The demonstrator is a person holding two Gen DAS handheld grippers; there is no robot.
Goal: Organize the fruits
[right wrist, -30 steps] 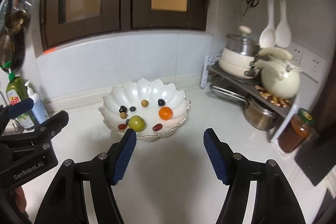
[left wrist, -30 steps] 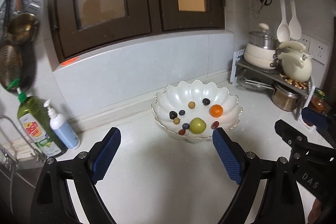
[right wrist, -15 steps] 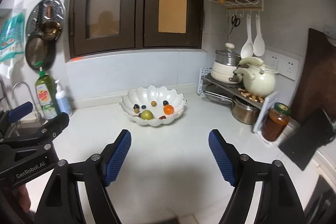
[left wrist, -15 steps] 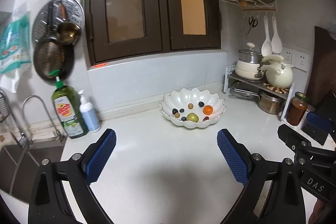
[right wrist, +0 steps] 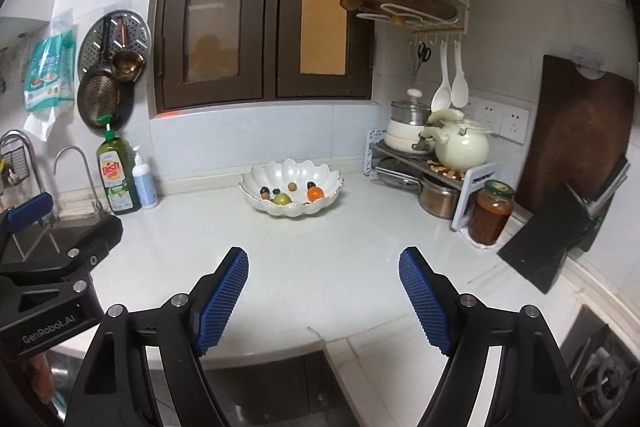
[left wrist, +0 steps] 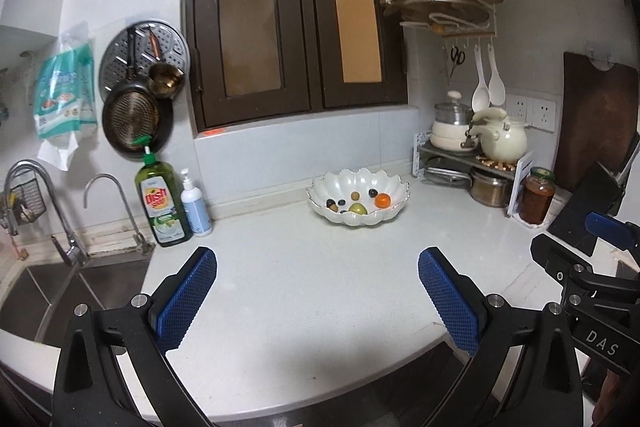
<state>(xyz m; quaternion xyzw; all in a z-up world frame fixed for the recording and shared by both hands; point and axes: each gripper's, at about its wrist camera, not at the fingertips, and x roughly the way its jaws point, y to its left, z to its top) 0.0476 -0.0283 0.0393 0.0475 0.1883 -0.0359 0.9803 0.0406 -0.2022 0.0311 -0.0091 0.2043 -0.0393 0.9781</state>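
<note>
Left wrist view: left gripper [left wrist: 318,293] empty, jaws just widened to full spread, nothing between them. Right gripper [right wrist: 323,297] empty, jaws apart. Both hang over the near edge of the worktop [left wrist: 320,267]. Fruits lie in the bowl [left wrist: 394,183], well apart from both, by the back wall: orange [left wrist: 383,201], green fruit [left wrist: 357,209], small dark berries. Risks: the round fruit may roll from flat pads; berries may crush; a jaw may clip the scalloped rim and tip the bowl.
</note>
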